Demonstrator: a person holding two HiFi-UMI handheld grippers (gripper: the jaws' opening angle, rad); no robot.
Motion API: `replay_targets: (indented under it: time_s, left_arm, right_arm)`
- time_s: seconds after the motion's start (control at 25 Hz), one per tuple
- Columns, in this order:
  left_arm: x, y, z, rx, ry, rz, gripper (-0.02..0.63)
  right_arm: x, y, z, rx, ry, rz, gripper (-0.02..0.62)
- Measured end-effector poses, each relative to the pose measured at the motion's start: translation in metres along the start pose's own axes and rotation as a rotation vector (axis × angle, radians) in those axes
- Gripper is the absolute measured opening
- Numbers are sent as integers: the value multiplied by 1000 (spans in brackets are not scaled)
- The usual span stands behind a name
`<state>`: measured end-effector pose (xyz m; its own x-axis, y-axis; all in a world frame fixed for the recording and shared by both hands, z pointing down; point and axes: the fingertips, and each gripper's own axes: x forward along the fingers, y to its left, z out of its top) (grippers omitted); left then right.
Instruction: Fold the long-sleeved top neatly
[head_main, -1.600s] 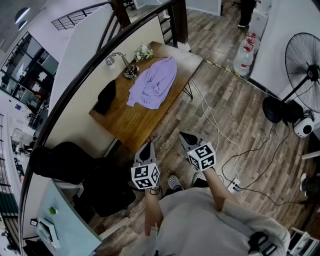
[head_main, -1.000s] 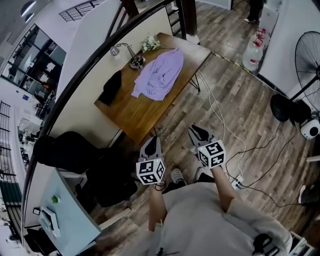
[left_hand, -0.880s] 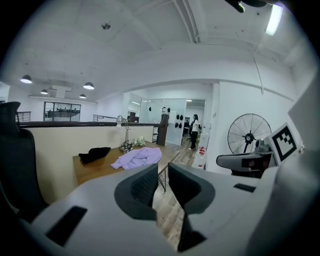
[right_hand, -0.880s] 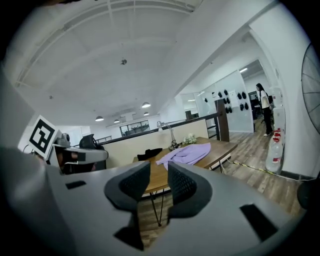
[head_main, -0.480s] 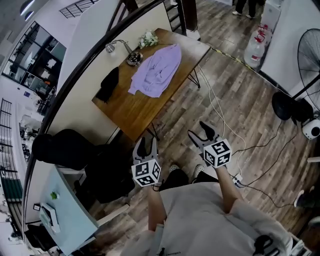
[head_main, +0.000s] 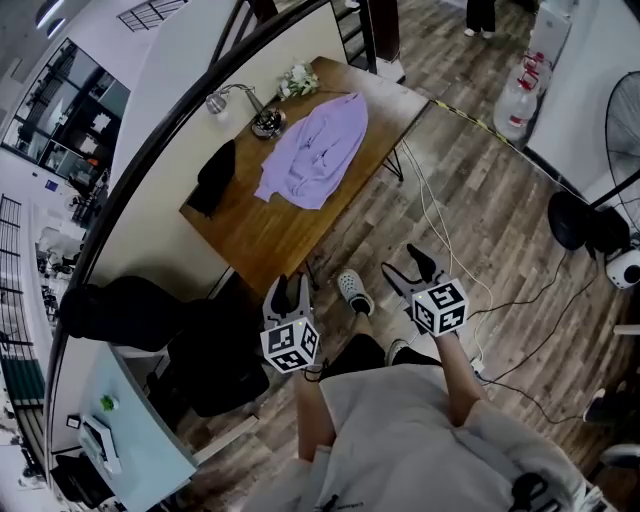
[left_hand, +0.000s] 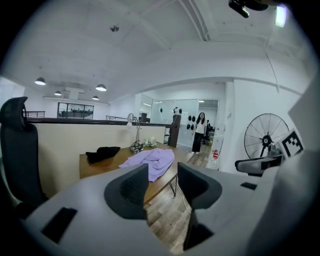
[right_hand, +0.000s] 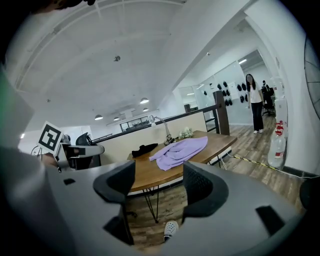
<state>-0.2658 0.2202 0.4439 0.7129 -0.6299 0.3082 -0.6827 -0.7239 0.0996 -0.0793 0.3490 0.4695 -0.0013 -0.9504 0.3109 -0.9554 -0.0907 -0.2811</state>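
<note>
The purple long-sleeved top (head_main: 315, 150) lies crumpled on the wooden table (head_main: 250, 235), its sleeves bunched toward the near end. It also shows in the left gripper view as the top (left_hand: 150, 162) and in the right gripper view as the top (right_hand: 180, 149). My left gripper (head_main: 290, 290) hangs over the floor just short of the table's near corner. My right gripper (head_main: 410, 268) is beside it, farther from the table. Both point toward the table. Their jaws have just been opening and stand open with nothing between them, the left gripper (left_hand: 163, 176) and the right gripper (right_hand: 159, 181) alike.
On the table are a black garment (head_main: 210, 178), a desk lamp (head_main: 262, 120) and flowers (head_main: 298, 80). A black office chair (head_main: 120, 310) stands left of me. Cables (head_main: 440, 250), a fan (head_main: 600, 215) and water bottles (head_main: 518, 100) are to the right. My shoe (head_main: 352, 290) is stepping forward.
Both grippers' jaws have gone from shut to open. The person has stepped toward the table, one shoe now forward between the grippers, and both grippers sit lower in the head view.
</note>
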Motion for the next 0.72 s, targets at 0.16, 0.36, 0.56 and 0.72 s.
replay_targets:
  time_s: [0.16,0.36,0.56,0.72]
  left_arm:
    - [66,17,11,1,-3,-5,187]
    - [168,43,58,19,-3,-51,187]
    - [260,63,99,-6,-6,-110,187]
    - [321,78,113,-28,18,-156,187]
  right_arm:
    - [50,-36,16,6,1,-24,308]
    - [136,-80,59,14,10,-60,310]
    - [208,-119,89,40,47,-98,313]
    - [258,-142,100,67,86,-135,311]
